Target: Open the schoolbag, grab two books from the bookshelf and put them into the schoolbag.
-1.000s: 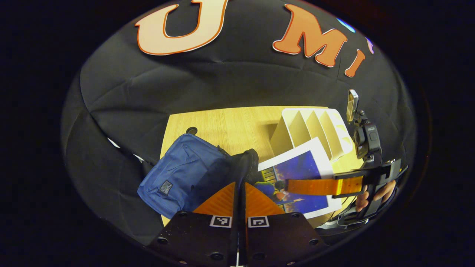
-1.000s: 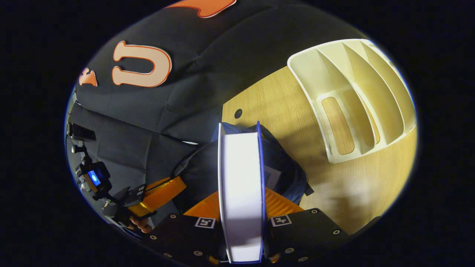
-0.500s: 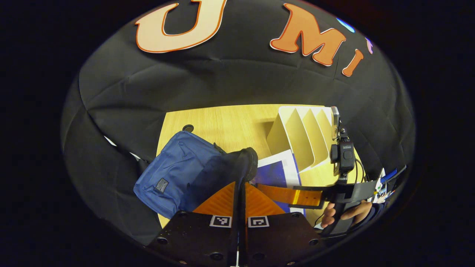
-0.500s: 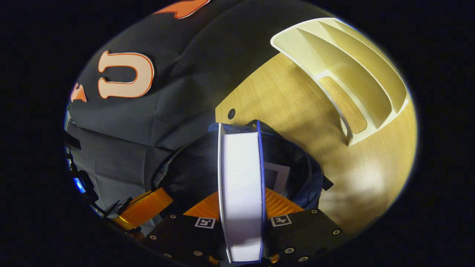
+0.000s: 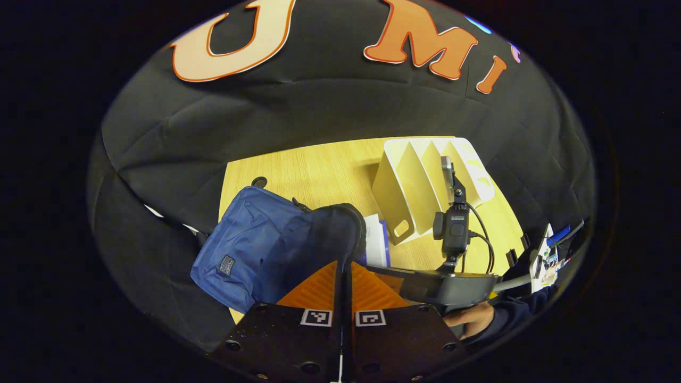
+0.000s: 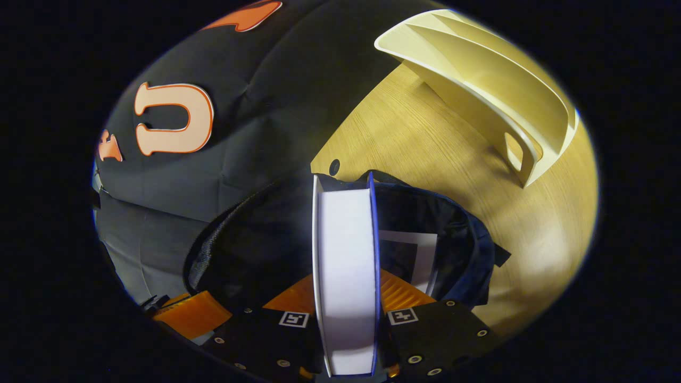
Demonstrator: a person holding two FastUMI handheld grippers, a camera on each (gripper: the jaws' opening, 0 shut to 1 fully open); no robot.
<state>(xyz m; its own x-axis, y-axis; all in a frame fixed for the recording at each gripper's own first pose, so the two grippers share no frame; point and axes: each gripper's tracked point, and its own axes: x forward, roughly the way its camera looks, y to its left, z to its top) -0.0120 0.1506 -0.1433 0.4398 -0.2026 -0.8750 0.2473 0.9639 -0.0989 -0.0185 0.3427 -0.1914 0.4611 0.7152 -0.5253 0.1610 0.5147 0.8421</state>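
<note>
My R gripper [image 6: 346, 298] clamps 2nd book [image 6: 346, 266] edge-up, entering the schoolbag [image 5: 255, 255] mouth at tabletop's near-left corner. L gripper [image 5: 343, 276], fingers together, pins the rim open for clearance.

A light wooden table [image 5: 319, 175] stands against the creased black cloth wall [image 5: 298, 114].

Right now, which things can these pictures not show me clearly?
- Left gripper view: the book is mostly hidden behind the schoolbag rim.
- Right gripper view: the schoolbag's depths are too dark; the held book hides part of the second book.
- Left gripper: what it pinches, if anything, is unclear.
</note>
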